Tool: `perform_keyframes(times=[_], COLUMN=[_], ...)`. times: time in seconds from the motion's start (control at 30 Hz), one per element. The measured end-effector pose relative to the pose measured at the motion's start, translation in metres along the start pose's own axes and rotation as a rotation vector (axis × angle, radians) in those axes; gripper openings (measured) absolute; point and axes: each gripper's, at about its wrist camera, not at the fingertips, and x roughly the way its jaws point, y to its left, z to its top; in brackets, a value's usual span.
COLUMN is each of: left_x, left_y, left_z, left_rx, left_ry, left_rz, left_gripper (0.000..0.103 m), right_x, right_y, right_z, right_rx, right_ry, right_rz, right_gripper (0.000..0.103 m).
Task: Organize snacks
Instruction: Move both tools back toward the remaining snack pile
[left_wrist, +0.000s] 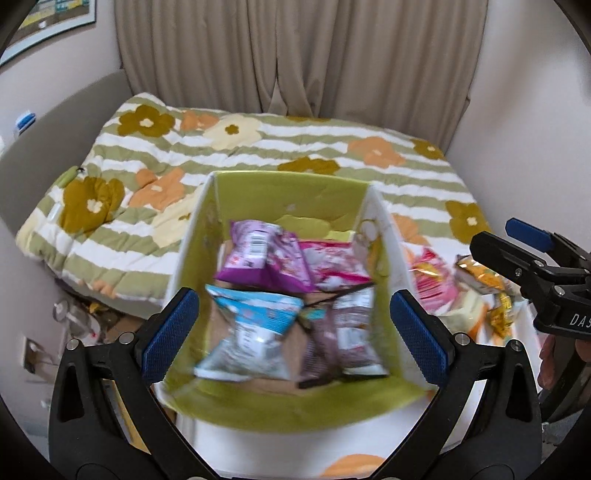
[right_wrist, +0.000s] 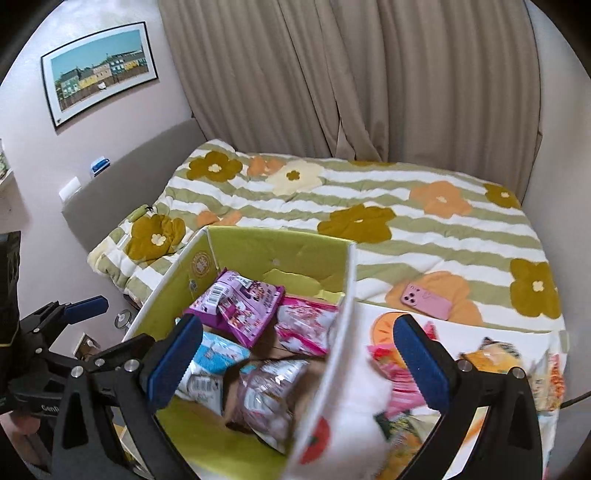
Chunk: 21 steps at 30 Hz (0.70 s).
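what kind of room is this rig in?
Almost certainly a bedroom at home: a bed with a flowered quilt and padded headboard, drawn beige curtains and a framed picture on the wall. The snack box sits on the bed.

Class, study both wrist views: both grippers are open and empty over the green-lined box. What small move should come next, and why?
Probably swing the right gripper rightward and down toward the loose pink packet outside the box. Four packets already lie inside, while the pink one and the orange packet still lie on the bedspread beside it. The jaws stand open with nothing between them, ready to pick.
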Motion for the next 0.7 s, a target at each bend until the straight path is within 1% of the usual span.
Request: perform_keyframes(times=[0.1, 0.27, 0.43, 0.5, 0.7], left_x=[-0.015, -0.036, -0.046, -0.048, -0.042], left_y=[-0.022, -0.068, -0.115, -0.134, -0.186], left_z=[-0.009, -0.028, -0.051, -0.062, -0.093], left_rx=[-0.015, -0.027, -0.014, -0.011, 0.032], left_ry=[-0.032, -0.068, -0.078, -0.078, -0.065], left_rz=[-0.002, -0.019, -0.042, -0.064, -0.112], left_gripper=[0.103, 0.103, 0.103, 0.103, 0.103], right_x=[-0.026, -0.071, -0.110, -0.122, -0.151], right_y=[-0.019, -0.055, -0.090, -0.103, -0.145], right_z=[-0.007, -0.025, -0.052, -0.063, -0.100], right_rx=[-0.001, 0.004, 0.026, 0.035, 0.062], right_ry=[-0.023, -0.073, -0.095, -0.097, -0.086], right_rz=[-0.002, -0.037, -0.069, -0.079, -0.121], right_gripper=[0.103, 0.103, 0.103, 0.103, 0.103])
